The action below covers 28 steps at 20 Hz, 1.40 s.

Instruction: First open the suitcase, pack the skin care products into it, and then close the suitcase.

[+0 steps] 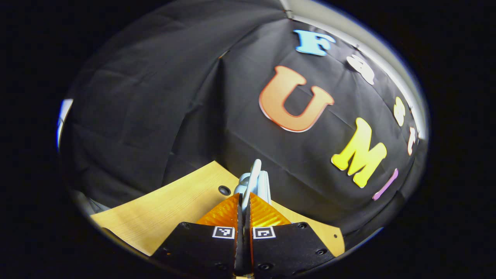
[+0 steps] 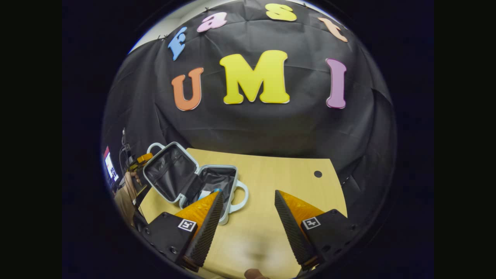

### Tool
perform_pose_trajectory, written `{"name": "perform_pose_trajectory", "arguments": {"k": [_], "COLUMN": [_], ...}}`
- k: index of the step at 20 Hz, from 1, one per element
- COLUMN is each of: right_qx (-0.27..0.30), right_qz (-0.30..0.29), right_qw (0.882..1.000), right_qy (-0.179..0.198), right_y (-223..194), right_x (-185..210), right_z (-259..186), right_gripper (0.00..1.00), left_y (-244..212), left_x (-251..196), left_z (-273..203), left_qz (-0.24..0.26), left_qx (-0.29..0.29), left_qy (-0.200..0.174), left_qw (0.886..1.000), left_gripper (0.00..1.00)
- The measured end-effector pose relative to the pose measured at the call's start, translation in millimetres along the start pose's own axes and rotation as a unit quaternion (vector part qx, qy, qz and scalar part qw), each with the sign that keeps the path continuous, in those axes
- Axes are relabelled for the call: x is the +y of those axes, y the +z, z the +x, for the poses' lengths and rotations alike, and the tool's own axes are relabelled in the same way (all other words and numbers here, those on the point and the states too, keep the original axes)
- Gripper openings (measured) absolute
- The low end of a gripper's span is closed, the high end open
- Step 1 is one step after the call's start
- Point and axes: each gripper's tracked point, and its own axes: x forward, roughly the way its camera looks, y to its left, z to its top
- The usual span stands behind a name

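Left gripper view. Left gripper (image 1: 245, 209): nearest the camera, fingers clenched together on a thin pale loop, the handle (image 1: 254, 179) on the suitcase lid. Both fingers press on it; the loop stands up between the tips, with a pale edge of the lid just behind. Table (image 1: 170, 205): light wood, one small dark hole in its top, booth wall behind.

Right gripper view. Right gripper (image 2: 248, 207): nearest the camera, fingers released and spread wide, nothing between them, hanging above the bare wood. Table (image 2: 279, 174): same light wood, a dark hole toward its far right. Suitcase (image 2: 186, 176): small, pale-rimmed, dark-lined, lying open on the left part of the table. Its lid is tilted up and back to the left; the base lies flat, with a second handle (image 2: 241, 197) on the near edge. Product (image 2: 212, 191): something small and light with a blue spot, lying in the base; too small to say what kind. The other gripper shows faintly by the top of the lid, a hand below it.

Progress, as a judgement. Opening: done. Packing: at least one item seems to be inside; no other products lie on the visible table, so packing looks finished or nearly so. Closing: left to do; the grip on the lid handle suggests lowering the lid comes next
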Motion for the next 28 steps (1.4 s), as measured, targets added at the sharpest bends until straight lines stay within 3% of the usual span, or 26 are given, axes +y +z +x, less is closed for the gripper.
{"name": "perform_pose_trajectory", "arguments": {"k": [4,8,12,13,18,23,28], "right_qx": [-0.005,-0.008,-0.009,-0.009,-0.006,-0.047,-0.115], "right_qz": [0.010,0.002,-0.005,-0.009,-0.019,-0.039,-0.052], "right_qw": [1.000,1.000,1.000,1.000,1.000,0.998,0.989], "right_qy": [-0.001,0.001,0.005,0.006,0.005,-0.035,-0.076], "right_y": [2.6,6.2,8.0,7.2,2.6,14.1,38.3], "right_x": [-39.8,-64.6,-79.1,-80.5,-89.1,-103.5,-112.9], "right_z": [-6.1,-6.1,-4.6,-5.3,-3.6,-9.3,-27.6], "right_gripper": [0.80,0.80,0.80,0.80,0.80,0.81,0.80], "left_y": [-0.9,-13.9,-42.7,-51.5,-88.4,-148.9,-222.3], "left_x": [-59.1,-112.9,-163.7,-175.9,-222.9,-267.1,-294.5], "left_z": [-16.0,-28.1,-40.0,-41.4,-39.5,-32.7,-27.4], "left_qz": [0.104,0.176,0.268,0.285,0.339,0.405,0.480], "left_qx": [-0.016,-0.030,-0.061,-0.062,-0.057,-0.036,0.008], "left_qy": [0.005,0.004,-0.002,-0.010,-0.037,-0.080,-0.121], "left_qw": [0.994,0.984,0.962,0.957,0.938,0.910,0.869], "left_gripper": [0.03,0.03,0.00,0.03,0.03,0.03,0.03]}}
